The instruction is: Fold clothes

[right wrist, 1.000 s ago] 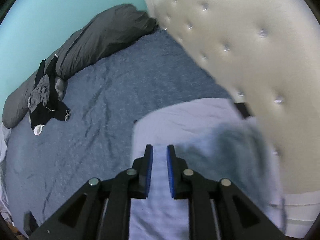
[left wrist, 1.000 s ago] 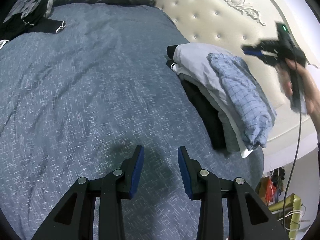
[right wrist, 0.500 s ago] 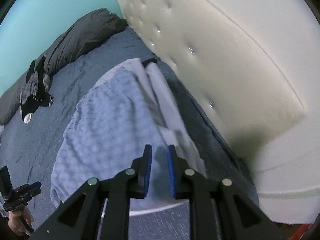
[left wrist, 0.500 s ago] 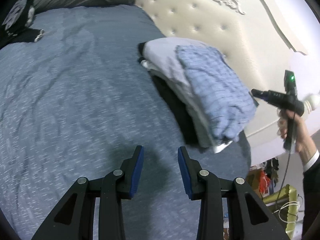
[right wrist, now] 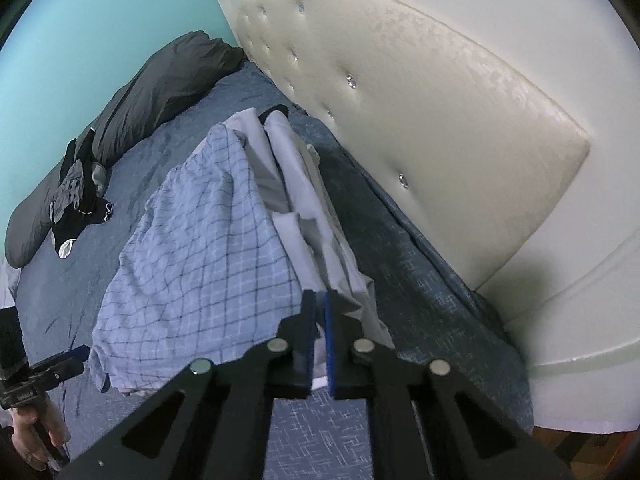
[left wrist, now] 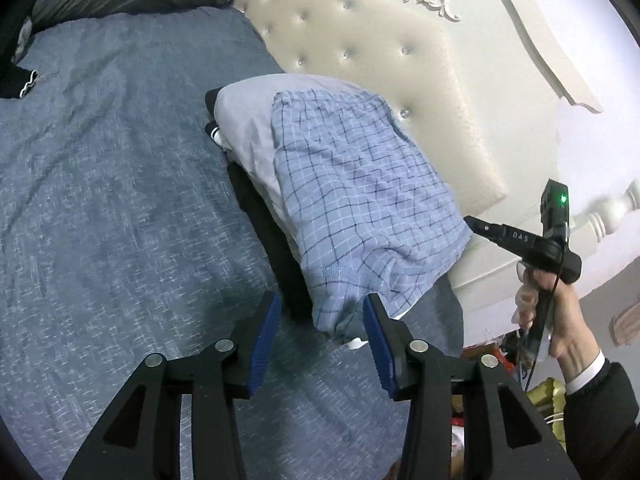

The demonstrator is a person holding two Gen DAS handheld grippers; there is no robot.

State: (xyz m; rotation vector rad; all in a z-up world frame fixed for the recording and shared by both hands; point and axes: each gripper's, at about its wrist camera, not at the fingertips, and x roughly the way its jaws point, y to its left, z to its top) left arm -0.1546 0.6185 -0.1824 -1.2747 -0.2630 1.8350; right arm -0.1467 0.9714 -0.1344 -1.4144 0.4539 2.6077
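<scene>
Lying on top of one stack of folded clothes (left wrist: 256,148) beside the headboard (left wrist: 384,72) was one checked shorts (left wrist: 360,200). Left gripper (left wrist: 320,320) fingers were spread wide; right gripper (right wrist: 319,320) fingers nearly pressed together.

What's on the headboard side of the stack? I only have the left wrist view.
Observer: A bare strip of blue bedcover separates the stack from the headboard.
Operator: Is the right gripper holding cloth?
Observer: The right gripper is at the grey layers' near edge, jaws shut, nothing plainly between them.
Operator: Any unfolded clothes?
Observer: A dark crumpled pile lies against the grey pillow at the far side.
</scene>
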